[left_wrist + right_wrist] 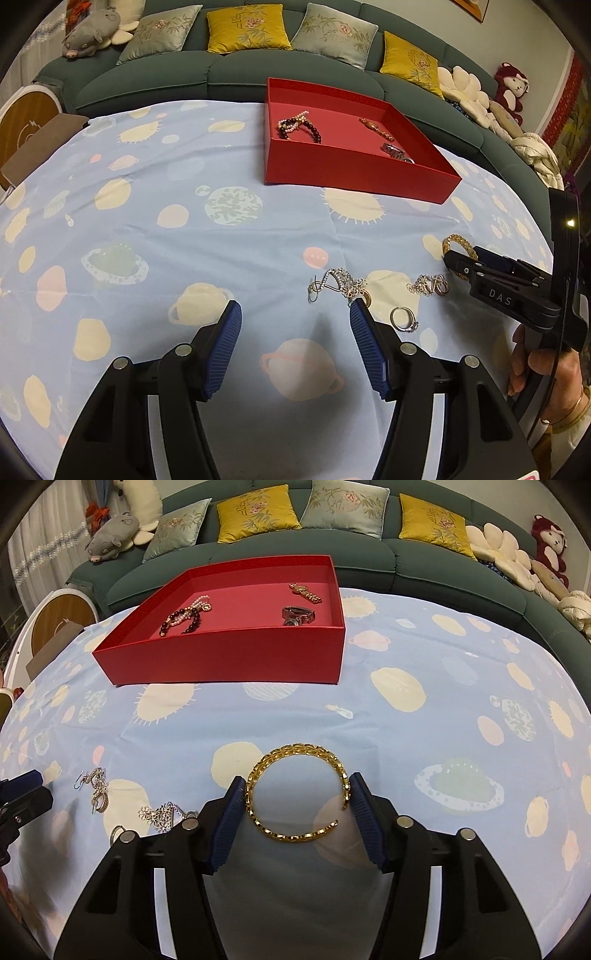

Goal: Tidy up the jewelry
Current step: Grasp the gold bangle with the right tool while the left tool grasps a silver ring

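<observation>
The gold bangle (295,794) is an open cuff of woven, chain-like links, with a gap in its ring at about 4 o'clock in the right wrist view. It lies flat on the planet-print cloth (424,716), between the blue pads of the right gripper (297,801); both pads look to be touching its outer sides, so the claw appears to be gripping the bangle, though how firmly cannot be told. In the left wrist view only the far arc of the bangle shows, at 3 o'clock, the rest hidden behind the right gripper's fingers. The left gripper (295,328) hangs over bare cloth, its jaws apart and empty. Just beyond its right pad lies a tangle of silver chain jewelry (340,282), its separate pieces hard to make out, with a second silver cluster (430,284) beside it and a silver ring (403,319) nearer the camera. A hand (546,365) holding the right gripper is cut off at the left view's edge. The red box (236,657) sits at 11 o'clock in the right view, open-topped, holding a dark bead bracelet (181,622) tangled with a pearl strand (197,603), a gold watch (304,590) and a silver watch (297,614).
</observation>
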The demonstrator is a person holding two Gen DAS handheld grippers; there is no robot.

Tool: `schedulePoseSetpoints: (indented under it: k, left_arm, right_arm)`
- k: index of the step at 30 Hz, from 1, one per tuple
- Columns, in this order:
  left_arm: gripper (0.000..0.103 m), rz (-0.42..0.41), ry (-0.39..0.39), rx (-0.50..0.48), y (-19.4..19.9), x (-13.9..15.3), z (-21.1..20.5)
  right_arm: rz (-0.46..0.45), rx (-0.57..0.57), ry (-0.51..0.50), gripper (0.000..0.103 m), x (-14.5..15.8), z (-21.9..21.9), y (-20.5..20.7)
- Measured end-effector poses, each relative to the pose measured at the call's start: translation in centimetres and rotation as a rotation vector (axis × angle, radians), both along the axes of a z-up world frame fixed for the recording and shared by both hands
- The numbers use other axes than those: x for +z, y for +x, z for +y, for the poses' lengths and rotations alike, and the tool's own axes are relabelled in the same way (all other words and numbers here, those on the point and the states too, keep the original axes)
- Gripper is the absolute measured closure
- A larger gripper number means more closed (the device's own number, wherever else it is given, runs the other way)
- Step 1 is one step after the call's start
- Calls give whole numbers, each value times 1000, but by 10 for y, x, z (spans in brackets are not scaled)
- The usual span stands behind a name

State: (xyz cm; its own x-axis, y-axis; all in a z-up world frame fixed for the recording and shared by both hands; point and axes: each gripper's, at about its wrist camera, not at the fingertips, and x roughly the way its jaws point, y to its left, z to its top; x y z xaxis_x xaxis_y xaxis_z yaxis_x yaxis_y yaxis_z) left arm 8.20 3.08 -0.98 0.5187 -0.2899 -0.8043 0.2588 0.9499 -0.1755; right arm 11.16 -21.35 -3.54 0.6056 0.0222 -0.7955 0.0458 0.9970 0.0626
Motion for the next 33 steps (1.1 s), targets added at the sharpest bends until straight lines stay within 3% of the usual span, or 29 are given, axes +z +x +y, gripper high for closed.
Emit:
schedulePoseSetpoints:
  k: [7,15,21,26,33]
  left_arm:
    - [44,14,-6,-10,5,-11,-6]
    - [45,-25,23,2,15,-20,-15]
    - [62,-67,50,-15,15,-21,-25]
    - [87,-89,72,-26,16,-22,-31]
    - [97,-97,70,-39,14,-22,-32]
  right_arm:
    - [-19,0,6,49,8,0,-7]
    - [-64,11,51,48,29,-7,-19]
    - [-78,15,74,48,37,-10,-26]
    - [-89,15,84,48,42,-12,-29]
    - [-96,13,92,48,45,-14,-32]
